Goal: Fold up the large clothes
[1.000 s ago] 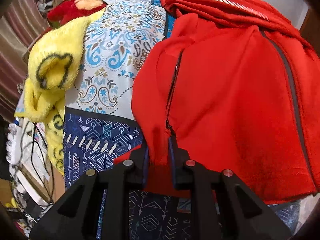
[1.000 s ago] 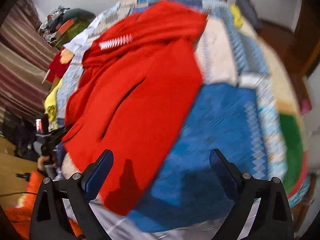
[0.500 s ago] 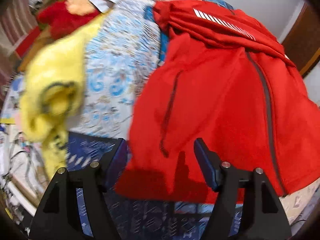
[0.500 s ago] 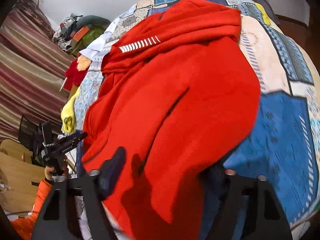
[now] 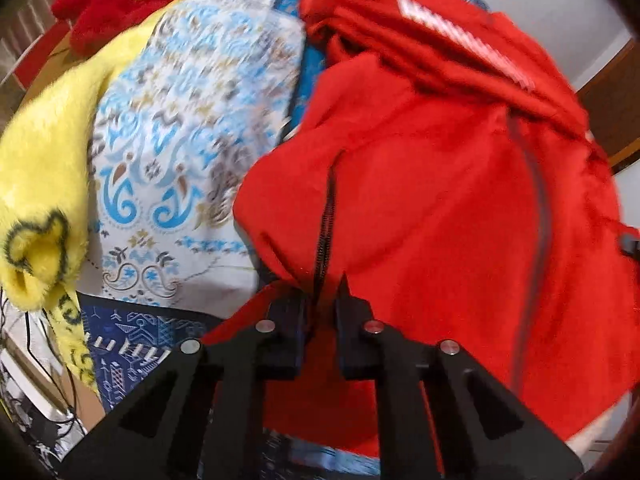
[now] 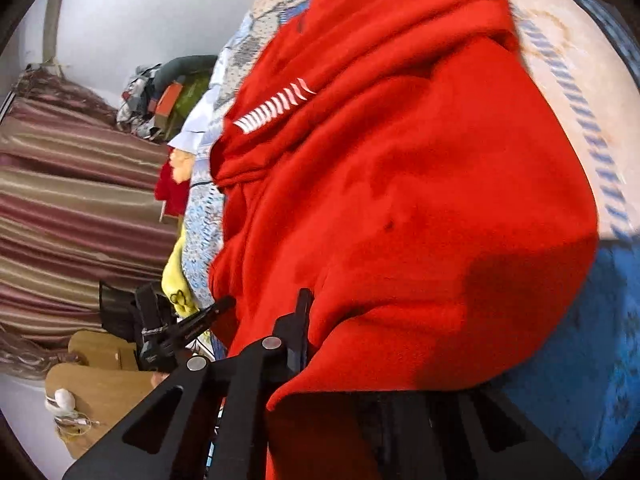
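A red fleece jacket (image 5: 440, 208) with dark zippers and a white striped patch lies on a patterned bedspread (image 5: 192, 128). My left gripper (image 5: 322, 300) is shut on the jacket's lower hem beside the pocket zipper and lifts the cloth a little. In the right wrist view the jacket (image 6: 400, 200) fills the middle. My right gripper (image 6: 332, 328) is shut on the jacket's hem; the cloth drapes over and hides its right finger. The left gripper (image 6: 216, 308) shows at the jacket's far edge there.
A yellow plush blanket (image 5: 44, 176) and a red plush toy (image 5: 112, 4) lie left of the jacket. Striped curtains (image 6: 72, 216), a clothes pile (image 6: 160, 96) and wooden furniture (image 6: 104, 384) stand beside the bed. Blue bedspread (image 6: 580, 360) lies right of the jacket.
Half a second ago both grippers stood open over the hem. Now both have closed on the jacket, and the right gripper has tilted and lifted the cloth.
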Demonstrator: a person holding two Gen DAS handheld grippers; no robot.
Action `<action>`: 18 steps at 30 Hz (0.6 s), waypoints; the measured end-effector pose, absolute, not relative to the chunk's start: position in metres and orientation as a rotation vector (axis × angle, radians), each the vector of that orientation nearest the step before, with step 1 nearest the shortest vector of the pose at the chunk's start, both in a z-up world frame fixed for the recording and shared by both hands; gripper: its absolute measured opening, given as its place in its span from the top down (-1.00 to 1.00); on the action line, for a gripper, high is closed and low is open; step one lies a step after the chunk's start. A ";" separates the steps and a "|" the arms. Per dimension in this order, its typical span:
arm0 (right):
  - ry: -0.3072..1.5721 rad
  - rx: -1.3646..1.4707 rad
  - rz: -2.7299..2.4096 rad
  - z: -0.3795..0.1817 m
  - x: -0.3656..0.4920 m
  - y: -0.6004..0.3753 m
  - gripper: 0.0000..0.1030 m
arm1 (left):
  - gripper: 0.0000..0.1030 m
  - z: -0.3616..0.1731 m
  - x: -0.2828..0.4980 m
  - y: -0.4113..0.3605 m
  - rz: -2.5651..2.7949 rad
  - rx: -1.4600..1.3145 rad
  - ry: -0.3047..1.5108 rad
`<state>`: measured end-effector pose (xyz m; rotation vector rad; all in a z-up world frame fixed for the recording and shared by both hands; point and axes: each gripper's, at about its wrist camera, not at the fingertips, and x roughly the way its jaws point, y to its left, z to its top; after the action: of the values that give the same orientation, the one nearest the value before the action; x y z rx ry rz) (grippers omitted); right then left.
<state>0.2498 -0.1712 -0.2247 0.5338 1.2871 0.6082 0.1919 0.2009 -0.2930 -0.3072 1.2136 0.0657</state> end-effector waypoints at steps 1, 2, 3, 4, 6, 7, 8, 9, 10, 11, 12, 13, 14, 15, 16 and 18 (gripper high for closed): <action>1.273 0.545 0.625 -0.219 0.253 -0.168 0.83 | 0.80 -0.284 0.193 0.197 0.060 -0.303 1.197; 1.255 0.548 0.642 -0.212 0.257 -0.165 0.83 | 0.80 -0.269 0.196 0.192 0.045 -0.299 1.168; 1.236 0.545 0.655 -0.205 0.260 -0.163 0.83 | 0.81 -0.260 0.199 0.189 0.032 -0.300 1.149; 1.219 0.534 0.663 -0.198 0.264 -0.160 0.83 | 0.81 -0.249 0.203 0.186 0.021 -0.301 1.126; 1.190 0.495 0.656 -0.187 0.274 -0.154 0.83 | 0.81 -0.223 0.213 0.176 -0.002 -0.301 1.074; 1.178 0.486 0.659 -0.181 0.280 -0.153 0.83 | 0.81 -0.211 0.221 0.173 -0.022 -0.312 1.052; 1.163 0.472 0.657 -0.176 0.287 -0.151 0.83 | 0.81 -0.201 0.229 0.168 -0.042 -0.322 1.031; 1.141 0.463 0.649 -0.169 0.293 -0.151 0.84 | 0.81 -0.189 0.236 0.165 -0.060 -0.326 1.004; 1.122 0.462 0.647 -0.163 0.301 -0.151 0.85 | 0.81 -0.175 0.245 0.159 -0.080 -0.322 0.976; 1.099 0.474 0.644 -0.156 0.309 -0.154 0.86 | 0.81 -0.169 0.251 0.155 -0.090 -0.317 0.959; 1.070 0.492 0.639 -0.148 0.318 -0.157 0.86 | 0.81 -0.156 0.260 0.150 -0.103 -0.313 0.929; 1.049 0.499 0.635 -0.142 0.324 -0.161 0.86 | 0.81 -0.144 0.270 0.144 -0.115 -0.309 0.898; 1.019 0.506 0.625 -0.133 0.335 -0.166 0.86 | 0.81 -0.135 0.272 0.145 -0.121 -0.303 0.879; 1.001 0.508 0.618 -0.126 0.346 -0.168 0.86 | 0.81 -0.125 0.279 0.144 -0.123 -0.295 0.852; 0.989 0.508 0.611 -0.122 0.355 -0.171 0.86 | 0.81 -0.116 0.288 0.143 -0.123 -0.290 0.825; 0.971 0.503 0.594 -0.116 0.374 -0.177 0.86 | 0.81 -0.103 0.309 0.145 -0.110 -0.287 0.783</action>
<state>0.3735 -0.1771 -0.1156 0.5029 0.9706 0.5939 0.3088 0.1451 -0.1033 -0.2869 0.7832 -0.1095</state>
